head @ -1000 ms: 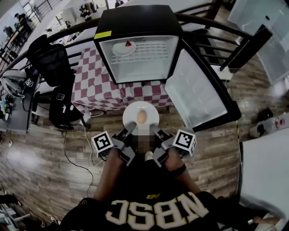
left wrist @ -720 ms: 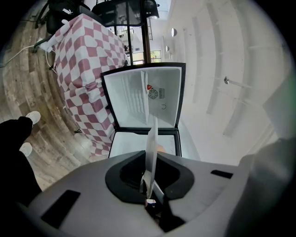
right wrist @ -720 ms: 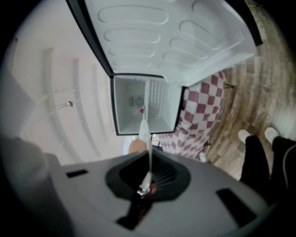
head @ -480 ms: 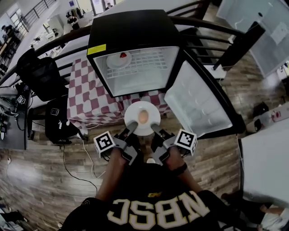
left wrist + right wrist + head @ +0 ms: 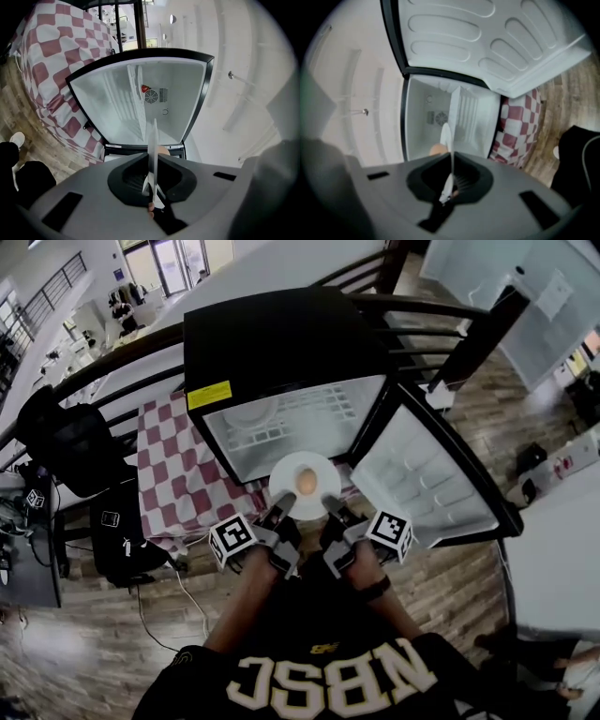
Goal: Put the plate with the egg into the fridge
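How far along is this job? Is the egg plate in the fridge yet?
Not yet. Done: fridge door open, plate with egg picked up. In hand: left gripper and right gripper clamp its rim before the opening. Left: set it on the shelf, let go.

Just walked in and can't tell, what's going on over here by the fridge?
A person grips a white plate with an egg on it by its rim, left tongs and right tongs shut on opposite sides. The plate is held right in front of the open fridge, door swung wide, not yet on a shelf.
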Available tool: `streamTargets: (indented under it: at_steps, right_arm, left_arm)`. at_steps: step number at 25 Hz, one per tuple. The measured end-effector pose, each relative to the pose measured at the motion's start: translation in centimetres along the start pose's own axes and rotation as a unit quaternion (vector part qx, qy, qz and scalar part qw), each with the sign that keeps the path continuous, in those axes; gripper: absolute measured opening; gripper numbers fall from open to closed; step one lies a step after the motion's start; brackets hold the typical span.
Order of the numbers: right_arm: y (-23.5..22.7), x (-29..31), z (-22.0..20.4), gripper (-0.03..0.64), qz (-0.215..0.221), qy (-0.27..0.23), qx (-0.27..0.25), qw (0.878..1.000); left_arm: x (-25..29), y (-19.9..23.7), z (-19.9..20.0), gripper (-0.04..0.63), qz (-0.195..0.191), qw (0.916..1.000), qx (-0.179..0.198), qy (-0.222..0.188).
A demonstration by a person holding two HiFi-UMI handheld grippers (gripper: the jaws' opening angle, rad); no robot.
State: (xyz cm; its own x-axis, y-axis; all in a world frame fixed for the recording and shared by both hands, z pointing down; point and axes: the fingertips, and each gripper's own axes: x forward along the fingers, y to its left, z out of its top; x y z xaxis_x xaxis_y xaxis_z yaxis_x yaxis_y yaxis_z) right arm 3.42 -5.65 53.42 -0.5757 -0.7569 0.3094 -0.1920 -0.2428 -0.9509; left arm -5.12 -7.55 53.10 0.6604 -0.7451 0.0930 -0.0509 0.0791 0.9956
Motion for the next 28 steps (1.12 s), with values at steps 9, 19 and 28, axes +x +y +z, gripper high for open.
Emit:
streamTargets:
  at_steps: [9,19,28]
  right_arm:
    - [0.1,3.4,3.8,0.026,-0.008,-0.057,0.007,0.998]
    - [0.4,7.1,9.2,0.026,-0.006,-0.083,0.019,0.996]
    - [0.0,10.6,12.3,0.026,-0.008,-0.072,0.019,0.997]
  left_arm:
    - [4.9,0.8,3.0,0.034,0.022,0.9997,0.01,0.01]
    - [11.1,1.1,5.6,0.035,0.041,0.9991,0.006,0.008]
    - [14.3,2.2,7.9,0.035,0.061,0.998,-0.008,-0.018]
